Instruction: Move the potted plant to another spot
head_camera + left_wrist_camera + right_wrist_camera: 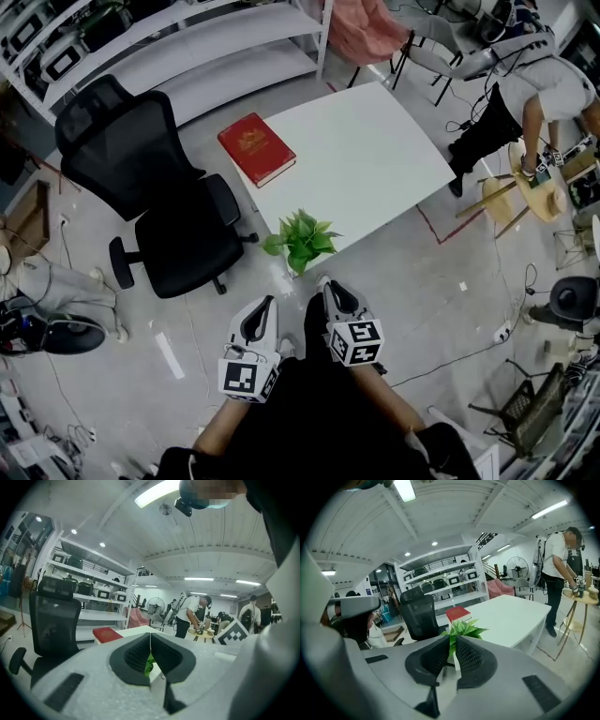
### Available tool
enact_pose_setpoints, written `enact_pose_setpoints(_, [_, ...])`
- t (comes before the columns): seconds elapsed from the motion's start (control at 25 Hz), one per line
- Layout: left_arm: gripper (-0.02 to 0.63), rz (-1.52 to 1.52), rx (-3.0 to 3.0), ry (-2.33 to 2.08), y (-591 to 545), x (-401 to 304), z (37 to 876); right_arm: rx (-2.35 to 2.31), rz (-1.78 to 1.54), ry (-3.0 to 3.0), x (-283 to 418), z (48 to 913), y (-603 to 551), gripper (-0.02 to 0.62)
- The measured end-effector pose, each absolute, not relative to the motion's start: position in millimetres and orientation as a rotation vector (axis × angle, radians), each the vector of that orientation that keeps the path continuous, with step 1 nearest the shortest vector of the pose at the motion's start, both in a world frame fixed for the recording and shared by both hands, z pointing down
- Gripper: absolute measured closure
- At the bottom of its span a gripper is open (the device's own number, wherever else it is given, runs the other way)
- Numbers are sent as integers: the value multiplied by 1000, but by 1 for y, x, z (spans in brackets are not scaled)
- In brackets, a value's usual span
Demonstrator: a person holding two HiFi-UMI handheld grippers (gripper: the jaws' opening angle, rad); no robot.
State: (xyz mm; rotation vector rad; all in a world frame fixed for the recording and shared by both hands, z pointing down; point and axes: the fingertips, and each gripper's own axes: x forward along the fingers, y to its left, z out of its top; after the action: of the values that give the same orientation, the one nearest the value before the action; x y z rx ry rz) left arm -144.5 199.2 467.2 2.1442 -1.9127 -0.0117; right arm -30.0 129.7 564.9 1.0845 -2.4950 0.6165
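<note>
Ahead, potted plant (302, 239) perhaps on corner of white table (375, 141); left claw (269, 301), right claw (325, 284) clenched, empty; floor (450, 281).

Both grippers low in front of the body, side by side, close but apart. The left gripper (268, 302) points forward and roughly level, jaws pressed together, pads meeting in a thin line in the left gripper view. The right gripper (327, 284) sits slightly further ahead, tipped downward, jaws closed too. Marker cubes face up: left cube (248, 378), right cube (356, 342). The left forearm (217, 429) and right forearm (398, 408) angle inward toward the grippers
</note>
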Motion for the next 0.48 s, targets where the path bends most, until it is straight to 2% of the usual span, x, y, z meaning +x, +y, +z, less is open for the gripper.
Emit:
enact_pose_setpoints(0.4, [588, 35, 2067, -1917, 136, -152, 483, 965, 742, -2332, -41, 639, 72, 579])
enact_pose_setpoints(0.48, [588, 43, 2049, -1917, 128, -153, 488, 954, 779, -2308, -43, 652, 61, 539])
